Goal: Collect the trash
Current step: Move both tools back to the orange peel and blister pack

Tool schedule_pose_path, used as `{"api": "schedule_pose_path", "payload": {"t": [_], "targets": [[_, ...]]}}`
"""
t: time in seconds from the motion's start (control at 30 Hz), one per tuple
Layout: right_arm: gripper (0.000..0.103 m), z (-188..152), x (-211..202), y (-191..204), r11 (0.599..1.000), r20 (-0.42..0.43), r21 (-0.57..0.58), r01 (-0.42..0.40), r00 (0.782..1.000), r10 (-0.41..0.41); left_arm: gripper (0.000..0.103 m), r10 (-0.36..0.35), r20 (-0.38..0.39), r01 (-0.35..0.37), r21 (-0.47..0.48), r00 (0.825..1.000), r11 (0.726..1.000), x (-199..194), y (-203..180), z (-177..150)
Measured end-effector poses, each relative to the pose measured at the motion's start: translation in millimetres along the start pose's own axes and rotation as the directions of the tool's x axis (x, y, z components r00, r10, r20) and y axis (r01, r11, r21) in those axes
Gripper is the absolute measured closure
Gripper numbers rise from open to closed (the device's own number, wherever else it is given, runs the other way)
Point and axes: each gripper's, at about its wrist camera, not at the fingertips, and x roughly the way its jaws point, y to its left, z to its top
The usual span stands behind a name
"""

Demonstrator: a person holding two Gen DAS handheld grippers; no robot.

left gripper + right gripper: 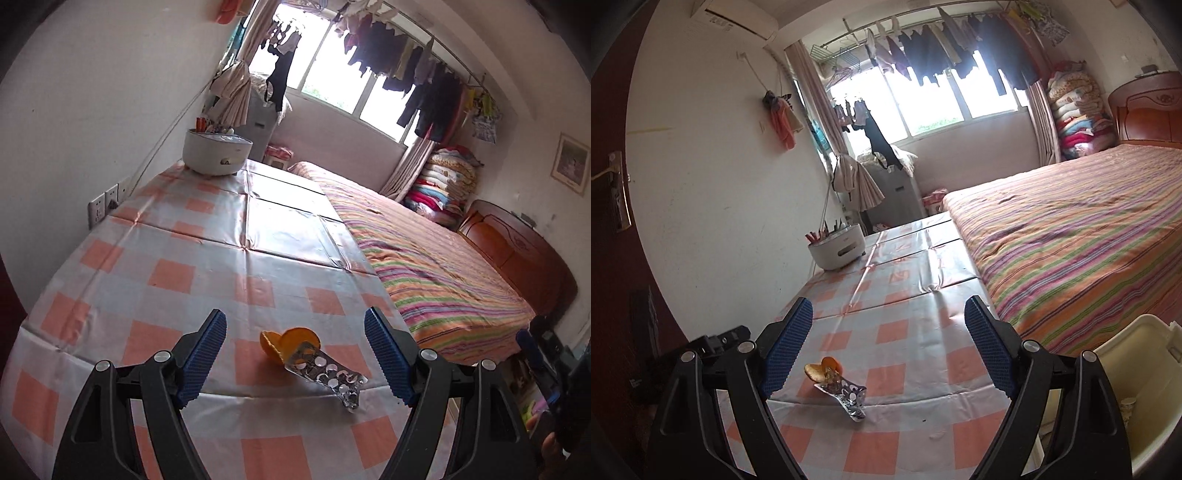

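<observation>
Trash, peel: an orange peel point(291, 341), curled into cup-like pieces, bright orange outside and paler yellow inside, is seen lying on the table.
Trash, blister pack: an emptied silver foil pill blister pack point(330, 376) is seen with rows of round pockets; its far end is crumpled and bent. One end lies against the peel, apparently touching it.
Place of the trash: both pieces are found close to the near edge of the table point(207, 266), roughly midway along that edge. In the right wrist view the peel point(823, 369) and blister pack point(846, 397) are seen nearer the left finger.
Table covering: a glossy plastic cloth in orange and white checks, with fold creases, is laid over the table.
Left gripper point(295, 354): the jaws are held wide apart, with nothing clasped; the trash is seen between the blue ribbed pads but is not touched.
Right gripper point(888, 345): the jaws are likewise spread wide and nothing is gripped.
Bin: a cream plastic bin point(1137, 369) is seen off the table's near right corner, a paper cup inside.
Far end of the table: a white round pot point(216, 151) is set near the far left corner.
Writing: a small mark on the pot is too blurred to be read.
</observation>
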Motion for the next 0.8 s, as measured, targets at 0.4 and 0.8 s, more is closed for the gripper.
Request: {"api": "schedule_pose_path", "payload": {"t": [0.4,0.8], "targets": [[0.016,-35.8,54.3,38.3,0.987,-0.243,-0.108,-0.117,0.966,0.088,0.028,0.096,-0.036,-0.095,0.030,0.995,0.995,-15.2,47.5,-3.5],[0.016,-85.3,156.6,85.2,0.815,-0.625,-0.391,-0.428,0.774,0.107,0.028,0.087,-0.066,-0.085,0.042,0.994,0.996,-21.8,59.0,-5.1]]}}
